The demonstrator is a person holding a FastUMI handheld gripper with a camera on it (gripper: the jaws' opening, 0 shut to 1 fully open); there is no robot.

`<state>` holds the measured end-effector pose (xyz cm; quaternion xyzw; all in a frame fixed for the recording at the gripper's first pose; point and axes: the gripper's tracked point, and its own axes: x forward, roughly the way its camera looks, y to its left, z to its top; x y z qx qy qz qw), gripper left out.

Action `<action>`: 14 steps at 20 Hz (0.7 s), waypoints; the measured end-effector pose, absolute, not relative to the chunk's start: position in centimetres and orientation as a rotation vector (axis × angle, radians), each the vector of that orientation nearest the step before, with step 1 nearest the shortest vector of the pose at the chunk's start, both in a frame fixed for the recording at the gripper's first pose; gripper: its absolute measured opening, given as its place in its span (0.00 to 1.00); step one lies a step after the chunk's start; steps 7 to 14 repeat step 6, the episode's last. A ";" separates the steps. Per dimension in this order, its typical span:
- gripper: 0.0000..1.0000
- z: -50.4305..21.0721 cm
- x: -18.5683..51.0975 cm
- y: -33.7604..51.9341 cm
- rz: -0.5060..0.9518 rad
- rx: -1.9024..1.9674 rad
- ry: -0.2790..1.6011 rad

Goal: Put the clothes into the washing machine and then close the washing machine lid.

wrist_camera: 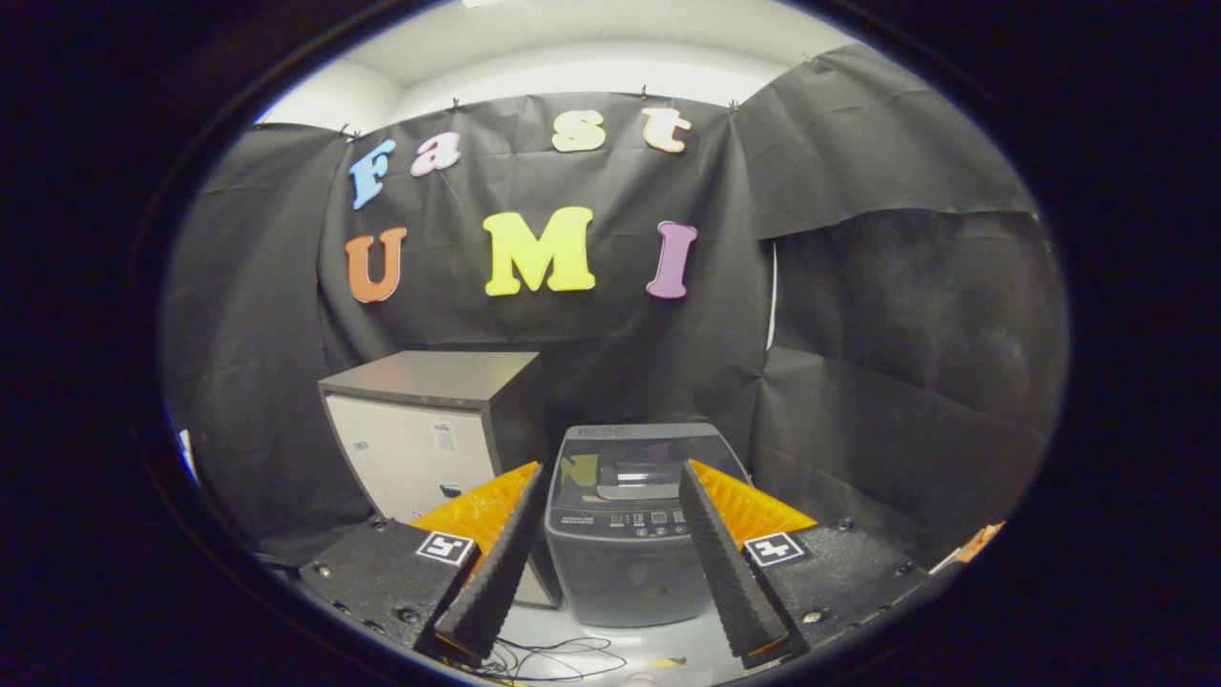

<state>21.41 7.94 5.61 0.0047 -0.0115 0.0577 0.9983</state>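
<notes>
A small grey top-loading washing machine (625, 534) stands on the floor straight ahead, well beyond my fingers. Its dark glass lid (641, 468) lies flat and closed, with a control panel (630, 521) along the front edge. My gripper (610, 477) is open, its two fingers spread wide with nothing between them, and the machine shows in the gap between them. I see no clothes from here.
A white cabinet with a dark top (429, 439) stands just left of the washing machine. Black cloth walls (906, 363) close the booth behind and to the right. Loose cables (553, 658) lie on the pale floor in front of the machine.
</notes>
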 end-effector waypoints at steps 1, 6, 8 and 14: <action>0.89 5.4 21.0 8.0 0.121 0.009 -0.021; 0.89 4.3 19.7 7.2 0.130 0.035 0.004; 0.89 4.3 19.7 7.2 0.130 0.035 0.004; 0.89 4.3 19.7 7.2 0.130 0.035 0.004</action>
